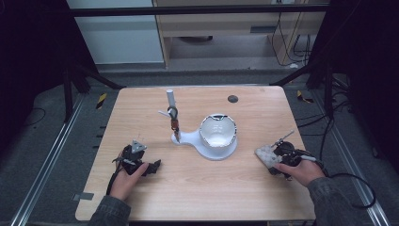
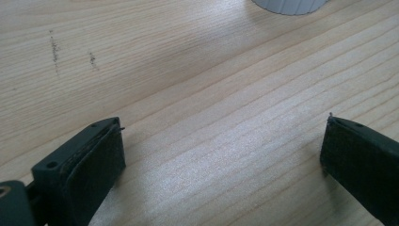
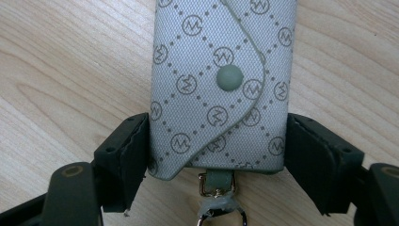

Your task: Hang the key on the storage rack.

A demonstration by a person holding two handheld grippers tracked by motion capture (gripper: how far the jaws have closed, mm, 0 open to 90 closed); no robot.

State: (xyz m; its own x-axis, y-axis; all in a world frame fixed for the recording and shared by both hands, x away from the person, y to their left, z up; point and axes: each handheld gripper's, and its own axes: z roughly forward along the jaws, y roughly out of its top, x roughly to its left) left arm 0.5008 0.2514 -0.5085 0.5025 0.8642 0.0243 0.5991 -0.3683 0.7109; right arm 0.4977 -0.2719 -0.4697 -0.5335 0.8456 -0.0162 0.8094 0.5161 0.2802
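While the right gripper [image 1: 281, 158] rests at the right side of the wooden bench [image 1: 155, 197], its jaws close on a grey patterned key pouch [image 3: 221, 89]; each jaw presses one long side of the pouch, which lies flat on the bench with its snap button [image 3: 229, 77] facing up and its metal clasp [image 3: 219, 197] toward the gripper body; in the high view the pouch [image 1: 266, 154] sits just left of the right hand [image 1: 301, 170]. The left gripper [image 1: 141, 162] rests at the left side of the bench, held by the left hand [image 1: 124, 181]; its jaws stand wide apart over bare wood, holding nothing. Near the bench centre stands a white bowl [image 1: 217, 132] on a white base [image 1: 193, 139]; a white post [image 1: 171, 99] rises from the base's left end, just beside the bowl.
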